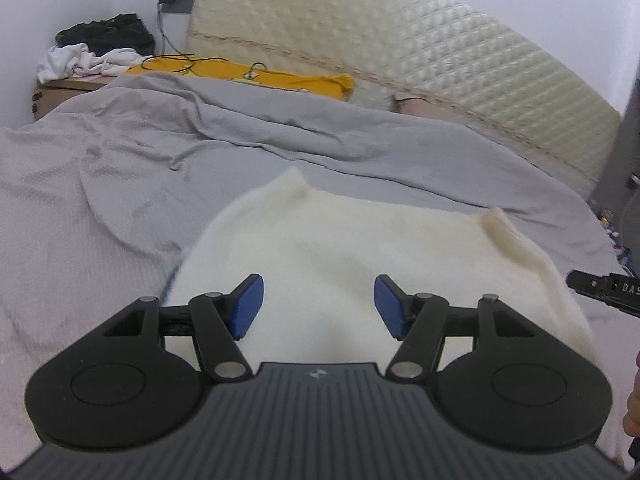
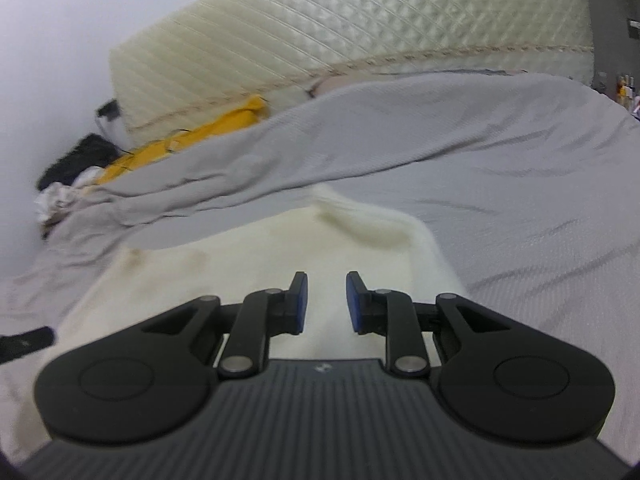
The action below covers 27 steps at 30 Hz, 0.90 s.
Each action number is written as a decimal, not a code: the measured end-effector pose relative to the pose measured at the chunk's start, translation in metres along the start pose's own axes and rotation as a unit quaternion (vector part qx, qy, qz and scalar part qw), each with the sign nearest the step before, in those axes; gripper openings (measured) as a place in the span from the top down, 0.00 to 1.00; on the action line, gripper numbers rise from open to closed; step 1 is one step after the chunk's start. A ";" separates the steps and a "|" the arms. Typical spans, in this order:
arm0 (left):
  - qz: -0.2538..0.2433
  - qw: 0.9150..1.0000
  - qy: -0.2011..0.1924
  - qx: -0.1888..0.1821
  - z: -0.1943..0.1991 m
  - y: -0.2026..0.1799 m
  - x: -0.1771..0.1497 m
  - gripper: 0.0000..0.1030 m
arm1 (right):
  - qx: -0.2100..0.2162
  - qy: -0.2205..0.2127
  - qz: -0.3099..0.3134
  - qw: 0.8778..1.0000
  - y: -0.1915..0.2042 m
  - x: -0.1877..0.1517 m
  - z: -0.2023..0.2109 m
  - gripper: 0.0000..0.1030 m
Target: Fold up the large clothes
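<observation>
A cream-white fuzzy garment [image 1: 340,240] lies folded on the grey bedsheet [image 1: 120,168], two corners sticking up at its far edge. My left gripper [image 1: 319,306] hovers over its near part, jaws wide open and empty. In the right wrist view the same garment [image 2: 248,264] lies under my right gripper [image 2: 323,300], whose jaws are partly open and empty. The tip of the right gripper shows at the right edge of the left wrist view [image 1: 600,292]. The left gripper's tip shows at the left edge of the right wrist view [image 2: 24,342].
A quilted cream mattress [image 1: 400,40] leans against the wall behind the bed. A yellow cloth [image 1: 240,74] with a hanger and black cable lies at the bed's far edge. A pile of black and white clothes [image 1: 96,48] sits on a box at far left.
</observation>
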<state>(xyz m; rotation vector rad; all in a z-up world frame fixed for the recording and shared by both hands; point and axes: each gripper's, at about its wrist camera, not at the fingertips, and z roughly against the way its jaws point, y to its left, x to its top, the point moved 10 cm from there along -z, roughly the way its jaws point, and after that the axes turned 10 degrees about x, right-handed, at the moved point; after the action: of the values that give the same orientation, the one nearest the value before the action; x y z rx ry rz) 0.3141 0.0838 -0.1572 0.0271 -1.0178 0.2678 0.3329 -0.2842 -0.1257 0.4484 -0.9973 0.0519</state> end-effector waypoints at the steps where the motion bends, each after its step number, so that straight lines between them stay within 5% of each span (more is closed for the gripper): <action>1: -0.002 1.000 0.000 -0.003 0.007 -0.003 -0.004 0.35 | 0.005 -0.002 0.003 1.000 0.007 -0.001 0.006 0.76; 13: -0.009 0.999 -0.004 -0.035 0.079 -0.027 -0.043 0.35 | 0.037 -0.008 -0.031 0.999 0.053 -0.047 0.072 0.75; 19: -0.011 0.999 0.017 -0.042 0.085 -0.034 -0.062 0.34 | 0.043 0.032 -0.094 0.994 0.051 -0.076 0.069 0.75; 23: 0.005 0.998 0.033 -0.047 0.076 -0.035 -0.066 0.32 | 0.055 0.050 -0.150 0.986 0.044 -0.084 0.059 0.46; 25: 0.011 0.998 0.042 -0.053 0.070 -0.035 -0.069 0.28 | 0.063 0.057 -0.187 0.979 0.040 -0.089 0.057 0.42; 27: 0.013 0.997 0.050 -0.060 0.065 -0.036 -0.070 0.27 | 0.068 0.062 -0.215 0.972 0.038 -0.094 0.055 0.21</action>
<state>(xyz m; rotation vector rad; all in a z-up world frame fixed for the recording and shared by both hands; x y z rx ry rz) 0.2335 0.0249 -0.1783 -0.1071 -0.9325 0.2300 0.2284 -0.2563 -0.1647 0.7703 -0.7586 -0.2413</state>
